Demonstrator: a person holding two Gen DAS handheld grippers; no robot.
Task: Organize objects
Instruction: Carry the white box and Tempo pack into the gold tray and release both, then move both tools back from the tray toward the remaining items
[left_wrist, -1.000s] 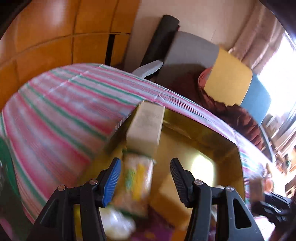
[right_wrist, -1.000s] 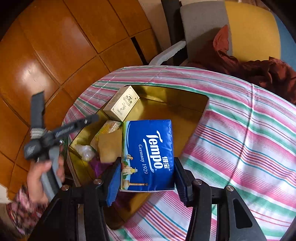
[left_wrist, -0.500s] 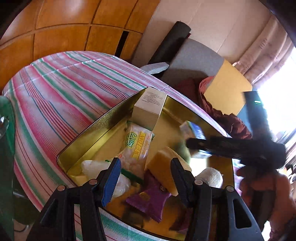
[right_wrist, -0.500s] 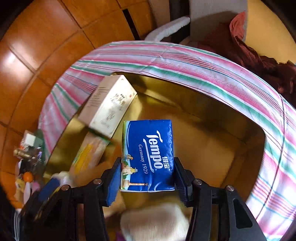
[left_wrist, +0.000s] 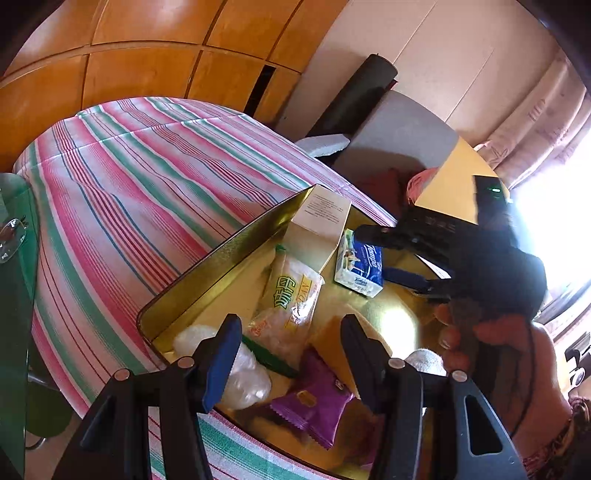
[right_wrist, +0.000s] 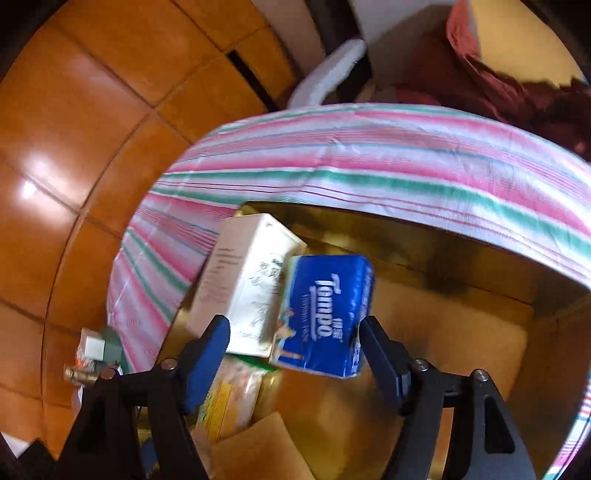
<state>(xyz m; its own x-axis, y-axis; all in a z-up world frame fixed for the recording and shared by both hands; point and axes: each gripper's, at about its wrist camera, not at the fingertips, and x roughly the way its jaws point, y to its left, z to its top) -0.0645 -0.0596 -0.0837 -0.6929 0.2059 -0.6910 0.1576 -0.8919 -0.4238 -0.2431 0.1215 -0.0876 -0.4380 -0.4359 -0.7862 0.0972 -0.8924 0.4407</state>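
A gold tin (left_wrist: 207, 266) lies on the striped tablecloth and holds a cream carton (left_wrist: 325, 225), a snack bag (left_wrist: 291, 295), a purple packet (left_wrist: 314, 402) and a yellow block (left_wrist: 332, 336). My right gripper (right_wrist: 295, 347) is open over the tin (right_wrist: 461, 332). The blue Tempo tissue pack (right_wrist: 325, 314) sits loose between its fingers, tilted against the cream carton (right_wrist: 243, 284). In the left wrist view the pack (left_wrist: 358, 266) rests in the tin by the right gripper (left_wrist: 406, 258). My left gripper (left_wrist: 291, 354) is open and empty above the tin's near end.
The striped cloth (left_wrist: 129, 192) covers the table to the left. A grey and yellow chair (left_wrist: 399, 147) with red cloth stands behind. A green glass surface (left_wrist: 14, 258) with small items lies at the left edge. The wooden wall (left_wrist: 110, 55) is behind.
My right gripper has moved down into the tin and opened, letting the tissue pack go beside the cream carton. My left gripper has drawn back from the tin.
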